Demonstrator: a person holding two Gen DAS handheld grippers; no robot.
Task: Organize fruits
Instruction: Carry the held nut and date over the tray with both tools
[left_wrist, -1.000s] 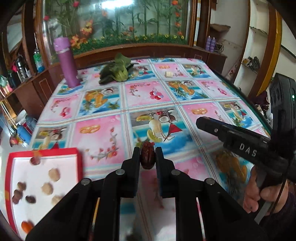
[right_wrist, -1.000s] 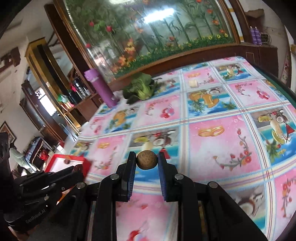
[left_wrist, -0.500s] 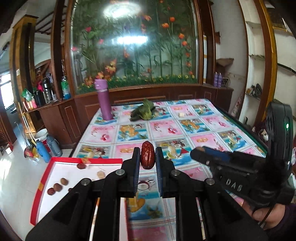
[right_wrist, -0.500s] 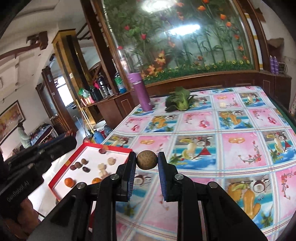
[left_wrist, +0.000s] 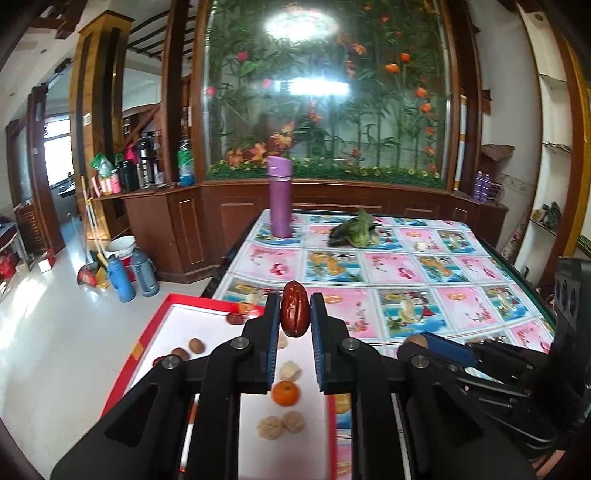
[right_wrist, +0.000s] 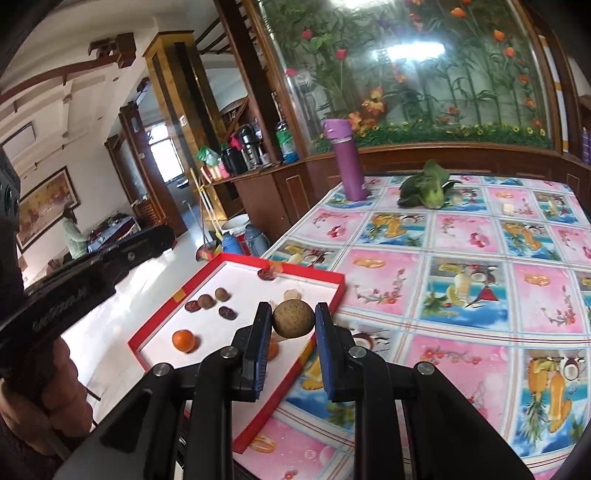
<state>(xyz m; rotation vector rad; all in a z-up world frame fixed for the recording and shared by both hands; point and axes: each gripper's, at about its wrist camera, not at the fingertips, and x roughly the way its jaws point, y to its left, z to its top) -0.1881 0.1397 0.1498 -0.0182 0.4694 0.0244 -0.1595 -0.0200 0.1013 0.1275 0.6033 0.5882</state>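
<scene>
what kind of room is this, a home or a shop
Most likely a home dining room: a table under a fruit-print cloth, a wooden counter holding flasks and bottles, and a big glass plant display behind.

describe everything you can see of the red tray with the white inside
The red tray is a shallow rectangular box with a low red rim and a flat white floor, apparently card or plastic. It lies flat at the table's left edge on the patterned tablecloth, one end seeming to jut past the edge over the floor. Loose on its floor lie an orange, several brown round fruits, dark red dates and pale lumps. Both loaded grippers hang above it; neither visibly touches it.
</scene>
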